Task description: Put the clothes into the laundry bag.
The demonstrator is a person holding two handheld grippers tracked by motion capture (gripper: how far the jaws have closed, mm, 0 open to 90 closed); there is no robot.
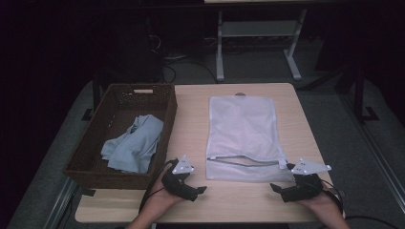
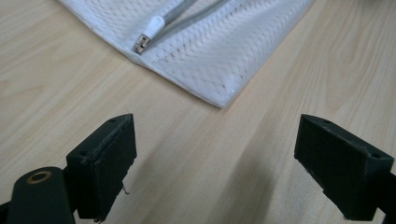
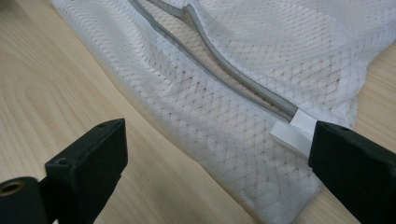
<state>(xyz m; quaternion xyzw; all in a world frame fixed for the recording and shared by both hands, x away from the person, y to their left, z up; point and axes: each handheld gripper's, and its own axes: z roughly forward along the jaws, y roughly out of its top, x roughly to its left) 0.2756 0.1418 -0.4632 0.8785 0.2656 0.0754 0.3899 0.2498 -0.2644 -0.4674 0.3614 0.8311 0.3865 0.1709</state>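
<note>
The white mesh laundry bag (image 1: 242, 136) lies flat in the middle of the table (image 1: 191, 119), its grey zipper (image 1: 246, 161) partly open along the near edge, so the mouth faces the person. The left gripper (image 1: 199, 191) rests on the table just off the bag's near left corner, jaws apart and empty. The right gripper (image 1: 277, 187) sits at the near right corner, jaws also apart, nothing pinched. Both flank the opening, likely to spread it. The light blue cloth (image 1: 133, 143) waits in the wicker basket (image 1: 95, 138) at the left, within easy reach

A mesh bag (image 1: 242, 133) lies right of the basket (image 1: 98, 129) holding cloth (image 1: 133, 143).
</note>
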